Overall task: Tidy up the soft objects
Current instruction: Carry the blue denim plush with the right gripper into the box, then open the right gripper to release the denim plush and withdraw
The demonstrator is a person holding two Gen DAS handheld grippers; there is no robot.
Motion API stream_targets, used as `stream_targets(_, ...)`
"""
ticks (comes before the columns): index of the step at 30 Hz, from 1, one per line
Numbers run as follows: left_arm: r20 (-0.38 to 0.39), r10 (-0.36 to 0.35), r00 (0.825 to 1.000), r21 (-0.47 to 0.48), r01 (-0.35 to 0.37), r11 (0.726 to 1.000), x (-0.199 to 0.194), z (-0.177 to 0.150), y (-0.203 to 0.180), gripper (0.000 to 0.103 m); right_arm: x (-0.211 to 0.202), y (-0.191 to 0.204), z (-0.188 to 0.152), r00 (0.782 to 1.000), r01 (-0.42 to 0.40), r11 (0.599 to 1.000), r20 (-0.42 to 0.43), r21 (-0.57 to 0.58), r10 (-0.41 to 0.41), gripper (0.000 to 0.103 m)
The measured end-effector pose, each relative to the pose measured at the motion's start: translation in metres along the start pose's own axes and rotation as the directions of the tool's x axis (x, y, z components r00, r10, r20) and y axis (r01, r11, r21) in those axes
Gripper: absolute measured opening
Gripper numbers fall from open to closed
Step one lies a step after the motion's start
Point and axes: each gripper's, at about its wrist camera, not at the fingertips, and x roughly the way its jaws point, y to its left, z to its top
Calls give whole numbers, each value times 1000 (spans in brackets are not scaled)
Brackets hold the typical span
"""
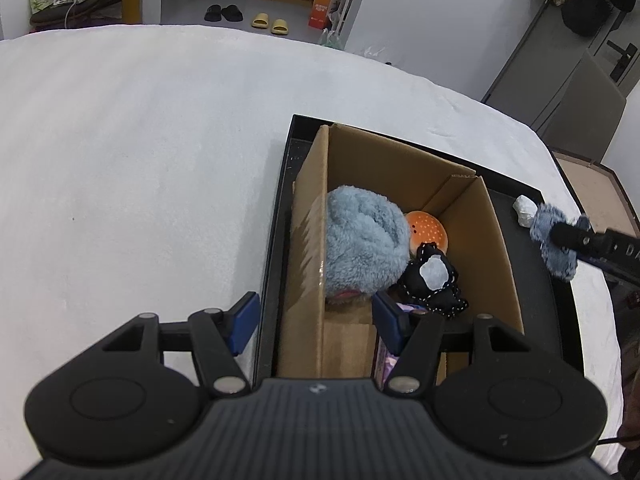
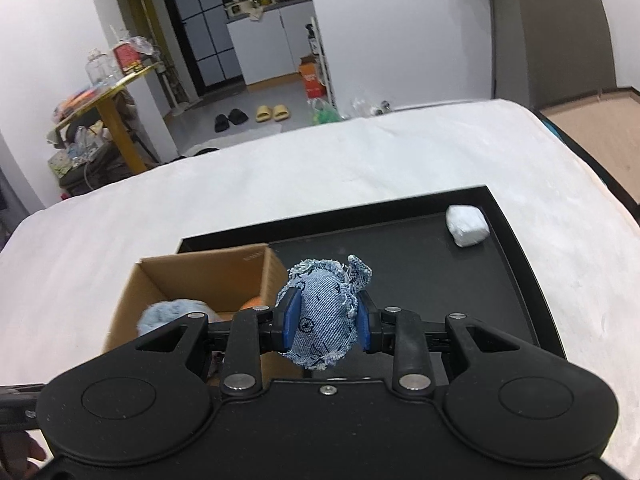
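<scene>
The right tool (image 2: 325, 322) is clenched on a frayed, pale-blue denim pouch (image 2: 324, 312) marked with dark doodles, held above the black tray (image 2: 516, 240); a white wad (image 2: 467, 226) lies at its two o'clock; the left tool (image 1: 316, 320) stands released, straddling the cardboard box (image 1: 312, 240) wall.

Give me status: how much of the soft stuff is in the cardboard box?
Done: fluffy blue plush, orange toy and black stitched toy lie in the cardboard box. In hand: right gripper is shut on a denim pouch beside the box. Left: white wad on the black tray. Left gripper straddles the box wall, open.
</scene>
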Motion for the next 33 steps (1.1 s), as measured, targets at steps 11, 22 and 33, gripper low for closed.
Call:
stream_targets(11, 10, -33, 999, -10, 33, 999, -1, -6, 10, 55, -4, 34, 5, 999, -49, 998, 1, -47, 49, 29)
stream_targets(22, -18, -85, 996, -8, 85, 996, 4, -16, 13, 25, 4, 65, -2, 988, -147, 987, -63, -65, 143, 29)
stream_targets(33, -24, -117, 993, -56, 116, 992, 9, -15, 26, 21, 11, 88, -12, 967, -217, 973, -153, -76, 204, 33)
